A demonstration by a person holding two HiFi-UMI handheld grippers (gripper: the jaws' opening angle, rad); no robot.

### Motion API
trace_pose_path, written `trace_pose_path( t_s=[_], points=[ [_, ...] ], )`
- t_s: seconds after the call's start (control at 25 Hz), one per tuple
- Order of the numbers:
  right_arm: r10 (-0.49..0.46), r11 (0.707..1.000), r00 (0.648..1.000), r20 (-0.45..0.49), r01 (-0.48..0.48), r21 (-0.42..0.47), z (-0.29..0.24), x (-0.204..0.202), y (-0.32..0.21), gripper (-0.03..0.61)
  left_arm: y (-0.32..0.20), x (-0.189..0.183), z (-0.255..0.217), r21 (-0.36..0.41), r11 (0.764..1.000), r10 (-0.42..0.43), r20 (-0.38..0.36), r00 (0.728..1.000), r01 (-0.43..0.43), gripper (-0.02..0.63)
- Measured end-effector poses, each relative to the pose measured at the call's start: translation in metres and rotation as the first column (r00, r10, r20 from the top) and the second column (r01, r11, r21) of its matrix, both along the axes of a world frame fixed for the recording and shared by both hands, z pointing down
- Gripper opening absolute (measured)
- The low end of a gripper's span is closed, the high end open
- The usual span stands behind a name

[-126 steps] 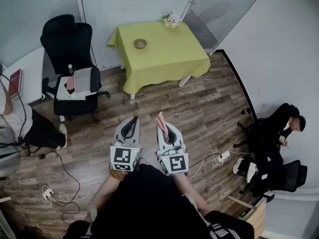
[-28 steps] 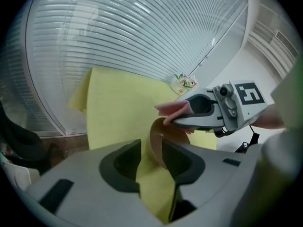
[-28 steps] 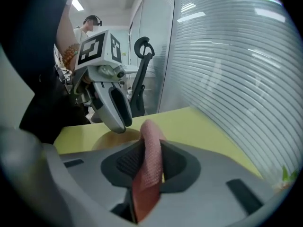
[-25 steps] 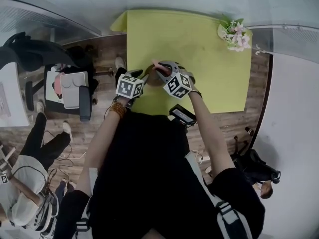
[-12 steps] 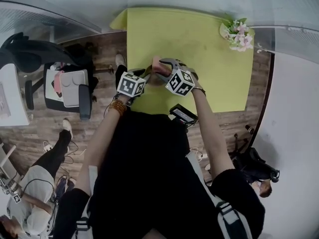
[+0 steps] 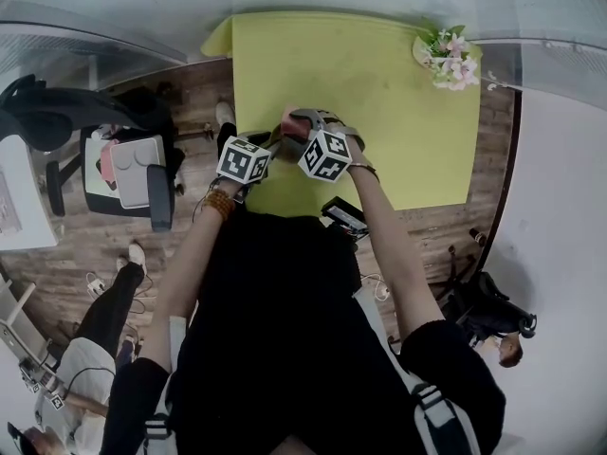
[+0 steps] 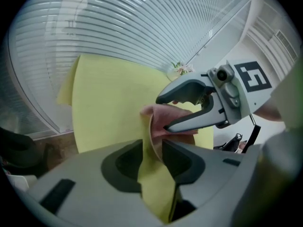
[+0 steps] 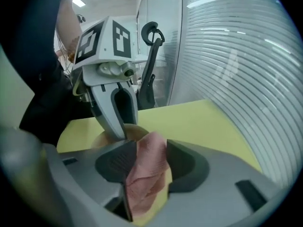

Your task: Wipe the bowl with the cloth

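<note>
The right gripper (image 8: 151,149) has slid across toward the left gripper (image 7: 152,148) since half a second ago, and in the head view their marker cubes now sit almost side by side. Its jaws have just been opening and stand wide apart, with the pink cloth (image 8: 144,174) slack between them, right at the mouth of the bowl (image 8: 137,130). The left gripper hasn't budged, its jaws closed on the bowl's rim. The bowl sits near the front edge of the yellow table (image 8: 189,122), well apart from the flowers (image 6: 446,60) in the far corner.
</note>
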State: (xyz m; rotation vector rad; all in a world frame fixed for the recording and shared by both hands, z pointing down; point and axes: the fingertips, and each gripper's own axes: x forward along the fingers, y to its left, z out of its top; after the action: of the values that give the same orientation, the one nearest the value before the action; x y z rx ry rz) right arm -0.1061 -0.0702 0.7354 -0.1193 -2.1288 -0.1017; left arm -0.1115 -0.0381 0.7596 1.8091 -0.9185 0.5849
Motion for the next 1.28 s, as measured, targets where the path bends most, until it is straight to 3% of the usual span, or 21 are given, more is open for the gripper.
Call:
trace_pose_path(
  t_s=[0.44, 0.76, 0.88, 1.0, 1.16, 1.28],
  points=[
    [0.120, 0.991, 0.992, -0.050, -0.123, -0.059, 0.034, 0.008, -0.008, 0.097, -0.001, 0.005, 0.015, -0.081, 0.996, -0.026, 0.010, 1.000, 0.027, 0.130],
    [0.248, 0.946, 0.966, -0.074, -0.258, -0.198, 0.028, 0.012, -0.001, 0.042, -0.001, 0.007, 0.017, -0.075, 0.996, -0.040, 0.054, 0.998, 0.044, 0.083],
    [0.279, 0.947, 0.960, 0.006, -0.274, -0.169, -0.007, 0.012, -0.003, 0.034, -0.008, 0.005, -0.010, 0.007, 1.000, -0.029, 0.065, 0.997, 0.029, 0.083],
    [0.302, 0.953, 0.942, 0.148, -0.293, -0.075, -0.065, 0.012, -0.013, 0.033, -0.024, 0.006, -0.060, 0.154, 0.988, 0.004, 0.086, 0.996, -0.017, 0.083],
    [0.230, 0.947, 0.928, 0.292, -0.283, 0.154, -0.145, 0.023, -0.012, 0.032, -0.035, 0.020, -0.129, 0.341, 0.935, 0.054, 0.137, 0.989, -0.099, 0.084],
    [0.210, 0.883, 0.898, 0.386, -0.344, 0.320, -0.199, 0.039, -0.006, 0.034, -0.037, 0.034, -0.180, 0.465, 0.870, 0.083, 0.187, 0.979, -0.163, 0.084]
  ],
)
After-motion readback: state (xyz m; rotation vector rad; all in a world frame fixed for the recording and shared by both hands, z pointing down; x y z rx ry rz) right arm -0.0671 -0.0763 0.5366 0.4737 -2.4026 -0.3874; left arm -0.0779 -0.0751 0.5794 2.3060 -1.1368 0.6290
